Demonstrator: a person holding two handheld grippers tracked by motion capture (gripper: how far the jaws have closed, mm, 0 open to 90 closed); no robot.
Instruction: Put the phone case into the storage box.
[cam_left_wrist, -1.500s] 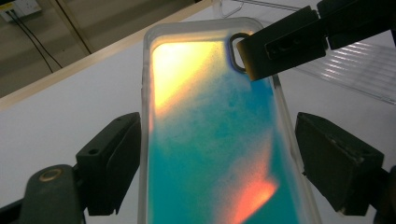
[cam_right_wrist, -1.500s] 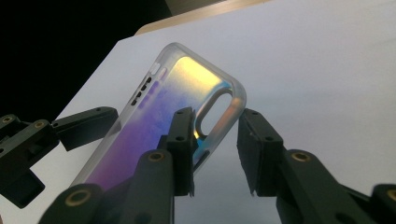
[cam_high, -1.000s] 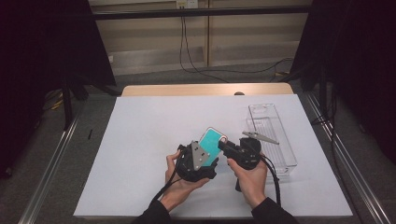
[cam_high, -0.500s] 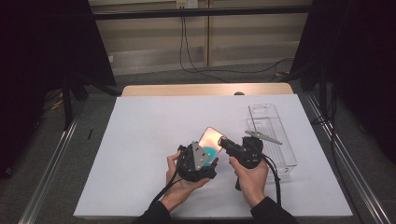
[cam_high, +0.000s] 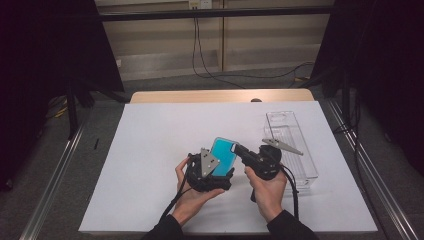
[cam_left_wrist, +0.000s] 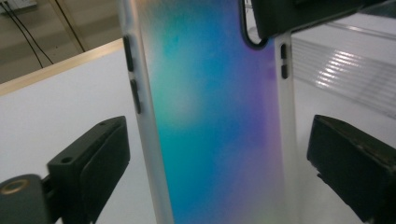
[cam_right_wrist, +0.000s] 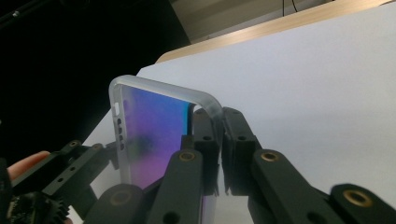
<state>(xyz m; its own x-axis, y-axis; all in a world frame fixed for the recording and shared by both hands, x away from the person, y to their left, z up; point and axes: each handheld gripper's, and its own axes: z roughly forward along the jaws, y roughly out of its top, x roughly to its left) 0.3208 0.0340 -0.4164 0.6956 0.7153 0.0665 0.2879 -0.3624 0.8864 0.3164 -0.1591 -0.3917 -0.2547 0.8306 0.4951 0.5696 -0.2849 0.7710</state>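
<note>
My right gripper (cam_high: 239, 149) was clamped on the top corner of the phone case (cam_high: 223, 156); in the right gripper view its two black jaws (cam_right_wrist: 219, 149) were pressed together on the case's frosted rim (cam_right_wrist: 163, 91), one jaw on each side of the thin wall. My left gripper (cam_high: 216, 172) had its jaws spread apart, and in the left gripper view the case (cam_left_wrist: 210, 121) stood between them with a clear gap on both sides, so they touched nothing. The case was a flat, rounded-corner shell with a glossy back that shaded from teal through blue to violet, a translucent milky frame, raised dark side buttons (cam_left_wrist: 133, 88) and a dark-edged camera cutout near the top. It was held upright and slightly tilted above the tabletop, toward the near edge and a little right of the middle. The white, matte tabletop (cam_high: 150, 150) lay under both hands. Near the right edge lay a clear plastic box (cam_high: 292, 145), long and rectangular with ribbed, shiny walls, just beside my right gripper. The grey three-cornered plate (cam_high: 208, 161) on the left gripper covered part of the case's lower left side in the high view.
</note>
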